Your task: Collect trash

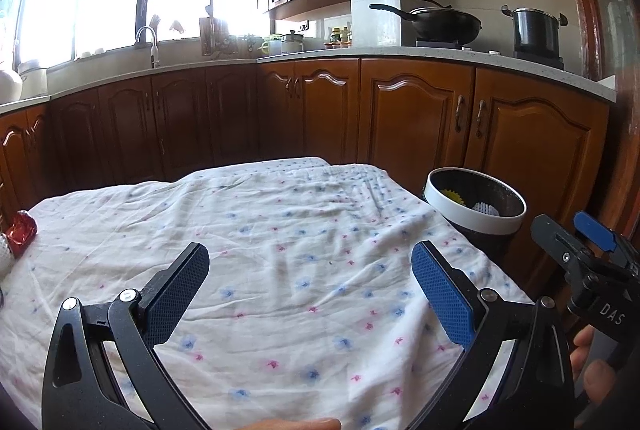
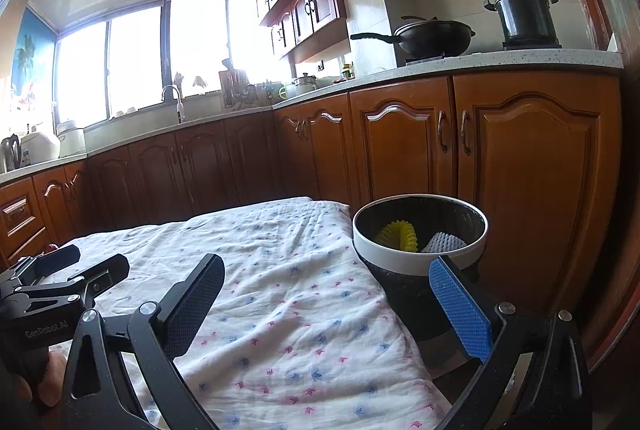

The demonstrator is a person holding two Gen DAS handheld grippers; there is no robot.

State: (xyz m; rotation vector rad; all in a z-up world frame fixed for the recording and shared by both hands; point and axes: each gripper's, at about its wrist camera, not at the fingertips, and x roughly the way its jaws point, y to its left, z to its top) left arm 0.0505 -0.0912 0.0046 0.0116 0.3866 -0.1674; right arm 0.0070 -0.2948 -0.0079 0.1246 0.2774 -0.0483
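Left tool spread wide and empty, low over the flowered cloth that covers the tabletop. Right tool likewise spread and empty, held near the tabletop's right edge with its blue pad toward the bin; seen also at the right margin of the left wrist view.

Trash bin, dark mesh with a white rim, standing on the floor just beside the right edge of the tabletop. Inside: one yellow foam net and one white foam net, lying next to each other. Deposits into the bin evidently made already.

Remaining trash: a crumpled red wrapper at the far left edge of the cloth, touching or just beside a pale object cut off by the frame; identity of that object not clear. Wrapper well apart from both tools and from the bin; hidden in the right wrist view save perhaps a red speck behind the left tool.

Step in hand, as judged: between pickups, late in the task. Next move: likely a leftward reach by the left tool, fingers straddling the wrapper, then a light closing, since crinkled foil is likely to deform and slip, followed by carriage across the tabletop to the bin.
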